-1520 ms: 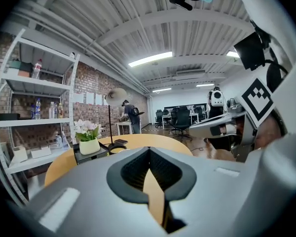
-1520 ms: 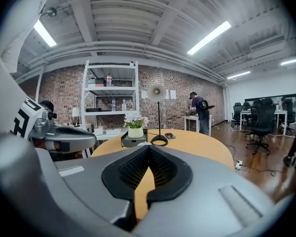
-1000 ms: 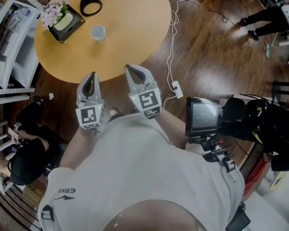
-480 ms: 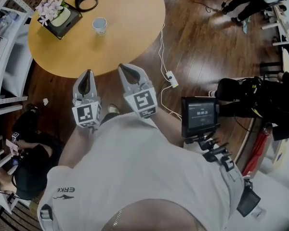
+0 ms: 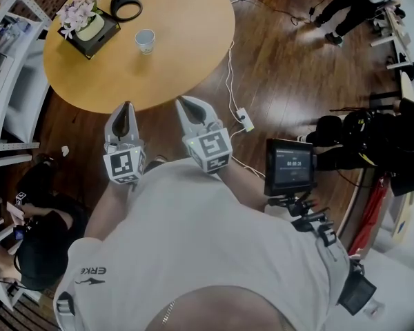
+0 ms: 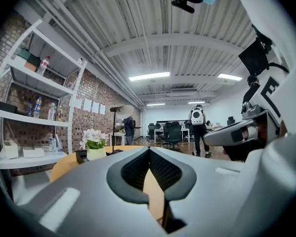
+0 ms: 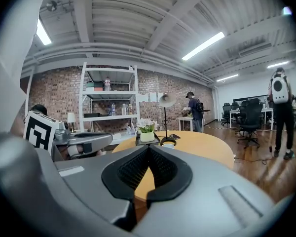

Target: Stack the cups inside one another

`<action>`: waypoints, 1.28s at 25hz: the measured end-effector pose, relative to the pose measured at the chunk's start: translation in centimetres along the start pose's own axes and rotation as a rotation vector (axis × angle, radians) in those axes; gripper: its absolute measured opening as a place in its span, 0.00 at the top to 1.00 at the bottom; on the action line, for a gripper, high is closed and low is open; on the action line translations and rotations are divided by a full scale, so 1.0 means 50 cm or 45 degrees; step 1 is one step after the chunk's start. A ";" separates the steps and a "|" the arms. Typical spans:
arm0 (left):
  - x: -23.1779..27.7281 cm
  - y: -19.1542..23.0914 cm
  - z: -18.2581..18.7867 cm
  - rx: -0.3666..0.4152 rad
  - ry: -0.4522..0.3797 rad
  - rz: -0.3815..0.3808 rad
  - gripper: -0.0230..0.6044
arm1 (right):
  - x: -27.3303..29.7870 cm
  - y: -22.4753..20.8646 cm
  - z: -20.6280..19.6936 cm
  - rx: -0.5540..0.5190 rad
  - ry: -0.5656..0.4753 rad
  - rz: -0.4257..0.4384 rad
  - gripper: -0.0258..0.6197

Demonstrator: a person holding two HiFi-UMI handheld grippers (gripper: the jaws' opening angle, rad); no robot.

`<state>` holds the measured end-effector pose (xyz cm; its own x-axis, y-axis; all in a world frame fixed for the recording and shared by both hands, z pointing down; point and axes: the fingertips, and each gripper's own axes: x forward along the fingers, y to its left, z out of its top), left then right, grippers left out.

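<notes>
Head view: left tongs (image 5: pixel 127 106) and right tongs (image 5: pixel 182 101) remain pinched shut, empty, beside the table (image 5: pixel 193 54); cup (image 5: pixel 145 41) unmoved.

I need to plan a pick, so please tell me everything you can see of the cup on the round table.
The cup is small and whitish, with an open round mouth facing up, so it stands upright. It rests on the wooden table, to the right of the flower box and below the lamp base in the head view, apart from both. Only the table top touches it. Its material, and whether other cups sit inside it, are too small to tell.
</notes>
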<state>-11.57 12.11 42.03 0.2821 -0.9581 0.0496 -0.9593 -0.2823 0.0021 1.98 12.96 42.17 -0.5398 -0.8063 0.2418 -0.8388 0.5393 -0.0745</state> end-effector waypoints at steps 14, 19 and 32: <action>-0.015 0.003 0.004 0.017 0.018 0.004 0.96 | 0.005 0.005 -0.001 0.006 0.011 -0.011 0.94; -0.014 0.005 0.004 0.023 0.020 0.000 0.96 | 0.008 0.006 -0.002 0.005 0.006 -0.008 0.94; -0.015 0.006 -0.003 0.022 0.035 -0.002 0.96 | 0.008 0.010 -0.003 0.003 0.008 0.001 0.94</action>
<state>-12.06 12.75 42.15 0.2830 -0.9560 0.0773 -0.9584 -0.2850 -0.0154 1.36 12.92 42.36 -0.5404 -0.8042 0.2475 -0.8384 0.5395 -0.0773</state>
